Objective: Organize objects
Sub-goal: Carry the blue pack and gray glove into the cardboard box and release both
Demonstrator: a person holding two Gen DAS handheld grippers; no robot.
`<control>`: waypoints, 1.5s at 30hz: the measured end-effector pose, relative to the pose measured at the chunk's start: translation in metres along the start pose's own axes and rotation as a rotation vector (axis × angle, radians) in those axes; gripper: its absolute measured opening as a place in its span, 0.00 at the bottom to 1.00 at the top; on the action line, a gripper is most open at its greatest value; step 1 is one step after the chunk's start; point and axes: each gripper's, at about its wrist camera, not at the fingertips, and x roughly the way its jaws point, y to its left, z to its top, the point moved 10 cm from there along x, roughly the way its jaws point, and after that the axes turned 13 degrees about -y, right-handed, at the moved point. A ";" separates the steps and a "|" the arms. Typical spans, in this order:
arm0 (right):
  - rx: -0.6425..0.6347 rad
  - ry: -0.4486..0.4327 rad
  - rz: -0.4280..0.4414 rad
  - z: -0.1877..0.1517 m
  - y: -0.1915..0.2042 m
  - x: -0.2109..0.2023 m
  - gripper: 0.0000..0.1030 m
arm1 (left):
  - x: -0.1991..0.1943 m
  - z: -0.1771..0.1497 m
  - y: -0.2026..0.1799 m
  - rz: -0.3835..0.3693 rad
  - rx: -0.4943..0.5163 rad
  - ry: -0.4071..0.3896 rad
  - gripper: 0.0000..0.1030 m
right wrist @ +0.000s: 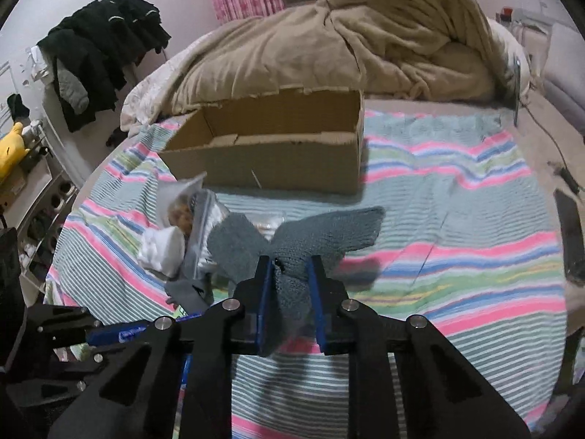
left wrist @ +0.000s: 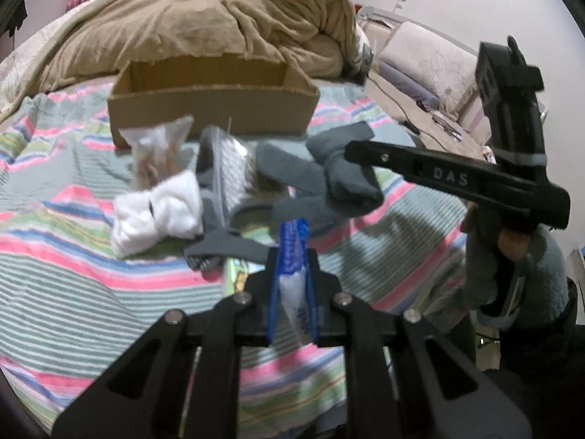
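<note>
My left gripper (left wrist: 292,256) is shut on a blue and white plastic packet (left wrist: 292,292), held above the striped bedspread (left wrist: 73,292). My right gripper (right wrist: 290,261) is shut on a grey knitted sock bundle (right wrist: 292,285), whose two ends fan out beyond the pads. In the left wrist view the right gripper (left wrist: 353,153) reaches in from the right with the grey sock bundle (left wrist: 351,186) hanging from it. An open cardboard box (left wrist: 212,109) stands behind the pile; it also shows in the right wrist view (right wrist: 270,153).
On the bedspread lie a white sock bundle (left wrist: 157,212), a clear bag of snacks (left wrist: 157,146), a grey mesh pouch (left wrist: 230,168) and a grey clip-like piece (left wrist: 219,248). A crumpled beige blanket (left wrist: 219,22) fills the bed behind the box. Dark clothes (right wrist: 98,47) hang at left.
</note>
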 end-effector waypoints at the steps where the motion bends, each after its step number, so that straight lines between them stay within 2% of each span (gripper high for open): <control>1: -0.009 -0.007 0.000 0.004 0.001 -0.002 0.20 | -0.002 0.005 0.001 0.004 0.002 -0.012 0.12; 4: -0.036 -0.026 -0.002 0.016 0.002 -0.008 0.15 | -0.007 0.020 0.004 0.017 0.012 -0.040 0.12; 5: -0.040 -0.036 -0.001 0.021 0.002 -0.011 0.03 | -0.012 0.024 0.005 0.022 0.020 -0.050 0.12; 9: -0.063 -0.063 -0.009 0.037 0.001 -0.018 0.03 | -0.012 0.048 0.009 0.039 0.044 -0.091 0.12; 12: -0.042 -0.023 -0.011 0.030 -0.006 -0.011 0.04 | -0.015 0.058 0.014 0.049 0.050 -0.108 0.12; 13: -0.031 0.002 -0.013 0.022 -0.010 -0.006 0.08 | -0.015 0.060 0.017 0.054 0.050 -0.112 0.12; 14: -0.021 0.041 -0.026 0.010 -0.015 0.003 0.28 | -0.014 0.062 0.020 0.058 0.048 -0.112 0.12; 15: -0.007 0.071 -0.035 -0.001 -0.019 0.010 0.41 | -0.015 0.062 0.021 0.061 0.048 -0.112 0.12; 16: 0.011 0.095 -0.030 -0.012 -0.021 0.017 0.58 | -0.015 0.062 0.024 0.065 0.045 -0.111 0.12; 17: 0.020 0.122 -0.030 -0.022 -0.023 0.024 0.61 | -0.015 0.061 0.025 0.068 0.043 -0.110 0.12; 19: 0.016 0.167 -0.052 -0.036 -0.027 0.035 0.61 | -0.014 0.061 0.029 0.074 0.038 -0.109 0.12; 22: -0.010 0.185 -0.059 -0.045 -0.026 0.044 0.61 | -0.015 0.060 0.035 0.084 0.030 -0.108 0.12; 23: -0.035 0.184 -0.058 -0.046 -0.023 0.046 0.57 | -0.015 0.060 0.036 0.087 0.028 -0.110 0.12; 25: -0.064 0.191 -0.044 -0.047 -0.017 0.047 0.41 | -0.015 0.063 0.040 0.092 0.025 -0.113 0.12; 28: -0.074 0.162 -0.034 -0.038 -0.014 0.042 0.38 | -0.017 0.067 0.042 0.099 0.027 -0.121 0.12; 35: -0.094 0.018 -0.025 0.023 -0.012 0.011 0.38 | -0.020 0.089 0.049 0.105 0.037 -0.157 0.12; 45: -0.140 -0.129 -0.008 0.108 -0.010 0.011 0.38 | -0.013 0.143 0.064 0.110 0.062 -0.227 0.12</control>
